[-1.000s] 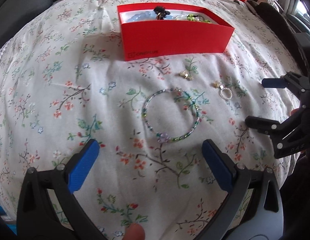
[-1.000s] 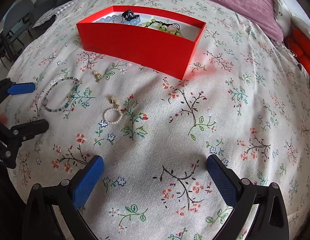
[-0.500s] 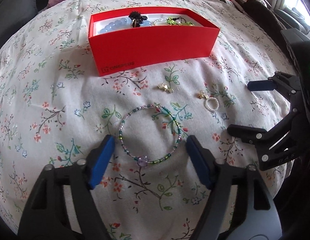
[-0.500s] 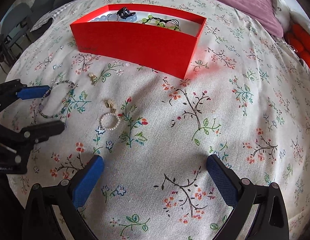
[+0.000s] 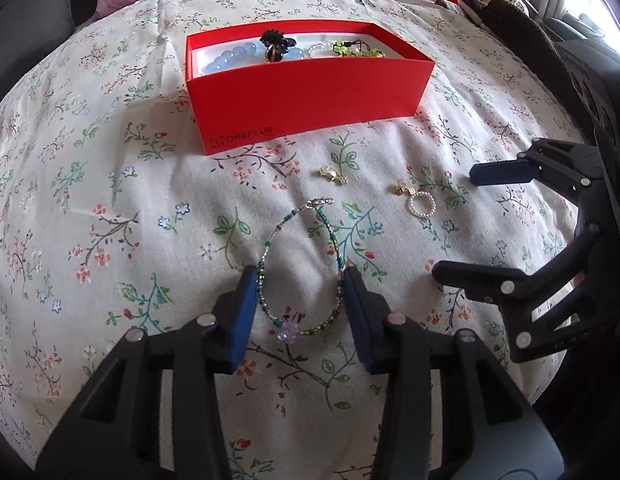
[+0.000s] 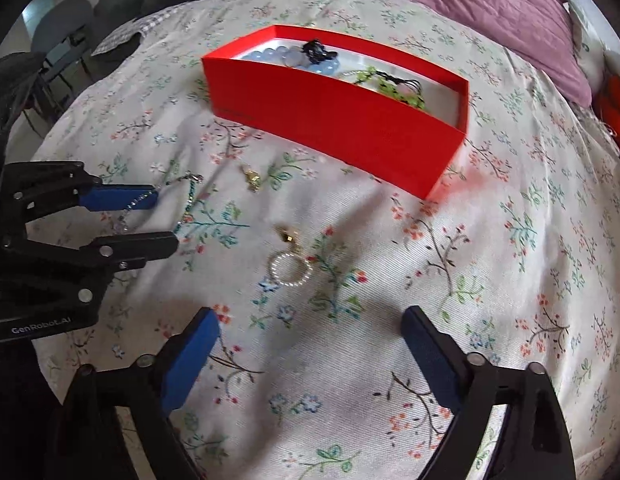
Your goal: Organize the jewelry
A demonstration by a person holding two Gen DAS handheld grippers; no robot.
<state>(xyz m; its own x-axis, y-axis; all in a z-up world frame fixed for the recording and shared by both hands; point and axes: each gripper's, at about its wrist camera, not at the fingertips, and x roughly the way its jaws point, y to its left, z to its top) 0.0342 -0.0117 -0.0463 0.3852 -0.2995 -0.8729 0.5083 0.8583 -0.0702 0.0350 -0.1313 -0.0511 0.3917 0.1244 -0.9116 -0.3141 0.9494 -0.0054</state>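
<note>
So you are partway: several pieces already lie in the red box [image 5: 310, 92]. Your left gripper [image 5: 297, 300] has just been narrowing its jaws around the beaded bracelet [image 5: 299, 268] on the bed, both pads at its sides, pinching it. Your right gripper [image 6: 310, 356], jaws spread and just closing slightly, hovers near the pearl ring [image 6: 290, 271]; two small gold pieces also wait.

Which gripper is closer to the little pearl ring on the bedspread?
Right. The right gripper hangs open just short of the pearl ring; the left gripper is off to the side, its jaws closing around the beaded bracelet.
</note>
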